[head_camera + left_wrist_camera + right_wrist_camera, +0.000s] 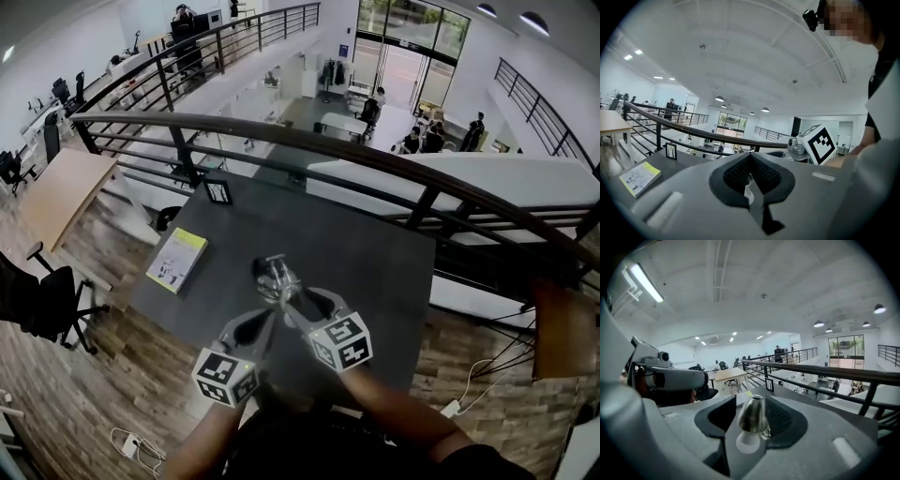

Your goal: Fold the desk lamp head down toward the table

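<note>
The desk lamp is a small silvery thing standing near the middle of the dark table. In the right gripper view its metal head on a white base stands upright between the jaws. My right gripper is open around it, with a gap showing on the left pad's side. My left gripper sits just left of the lamp, its dark pads closed together with nothing held. In the left gripper view the lamp shows beside the right gripper's marker cube.
A yellow-green booklet lies at the table's left side, and a small picture frame stands at its far left corner. A curved black railing runs behind the table. A black office chair stands on the floor at left.
</note>
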### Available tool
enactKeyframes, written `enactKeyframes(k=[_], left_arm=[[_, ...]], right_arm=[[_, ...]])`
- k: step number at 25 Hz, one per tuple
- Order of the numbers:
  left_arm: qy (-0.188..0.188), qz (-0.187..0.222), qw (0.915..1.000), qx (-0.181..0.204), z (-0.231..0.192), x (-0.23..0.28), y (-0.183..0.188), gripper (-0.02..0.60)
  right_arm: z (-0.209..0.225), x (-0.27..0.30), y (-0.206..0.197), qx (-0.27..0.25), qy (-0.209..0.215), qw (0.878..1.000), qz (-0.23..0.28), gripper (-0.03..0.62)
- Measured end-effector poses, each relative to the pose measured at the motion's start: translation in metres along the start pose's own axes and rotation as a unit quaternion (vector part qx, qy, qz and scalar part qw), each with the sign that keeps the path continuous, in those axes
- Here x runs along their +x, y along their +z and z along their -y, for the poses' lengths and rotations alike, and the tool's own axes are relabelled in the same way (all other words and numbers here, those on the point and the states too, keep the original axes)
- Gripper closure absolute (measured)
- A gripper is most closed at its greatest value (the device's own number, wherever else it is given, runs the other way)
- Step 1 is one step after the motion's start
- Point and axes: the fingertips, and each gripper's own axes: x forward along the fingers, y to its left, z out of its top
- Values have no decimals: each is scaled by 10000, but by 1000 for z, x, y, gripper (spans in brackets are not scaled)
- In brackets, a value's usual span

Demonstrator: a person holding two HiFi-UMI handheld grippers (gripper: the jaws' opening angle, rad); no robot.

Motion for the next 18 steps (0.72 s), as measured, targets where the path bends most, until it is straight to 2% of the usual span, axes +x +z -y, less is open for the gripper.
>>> enactKeyframes(k=[5,13,18], left_arm=[[-324,-153,9994,-18,-12,9,-6,580],[-557,-280,9979,-189,-26,14,-16,580],[-653,-334,9971,-221,-25,15,-21,581]], right_arm=[[5,13,-4,80,-220,9995,-205,404],[5,17,-13,32,-505,9980,-370,385],[4,14,-41,49,-572,9962,-647,391]])
